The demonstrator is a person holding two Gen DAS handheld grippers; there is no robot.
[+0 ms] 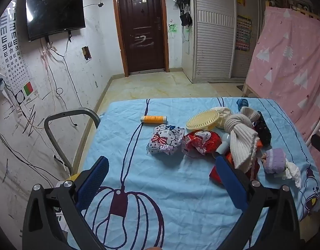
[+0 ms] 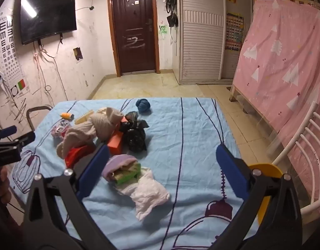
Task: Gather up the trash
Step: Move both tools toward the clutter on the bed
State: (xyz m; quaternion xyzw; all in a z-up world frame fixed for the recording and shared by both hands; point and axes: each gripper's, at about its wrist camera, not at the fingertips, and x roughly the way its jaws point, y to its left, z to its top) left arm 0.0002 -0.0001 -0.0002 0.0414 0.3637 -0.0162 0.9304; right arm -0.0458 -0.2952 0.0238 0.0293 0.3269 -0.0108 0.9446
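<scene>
From the left wrist, the left tongs (image 1: 160, 166) gape wide and empty above the blue-clothed bench (image 1: 139, 187); two cartoon snack wrappers (image 1: 165, 139) lie beyond their tips. From the right wrist, the right tongs (image 2: 163, 158) also stand wide, holding nothing, a crumpled white tissue (image 2: 147, 193) lying between them

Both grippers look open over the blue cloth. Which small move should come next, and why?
Probably lower the left gripper toward the white cartoon-print wrapper. It lies apart from the clothing heap on the blue cloth, straight ahead of the wide-open, empty jaws. The right gripper is also open and empty.
</scene>
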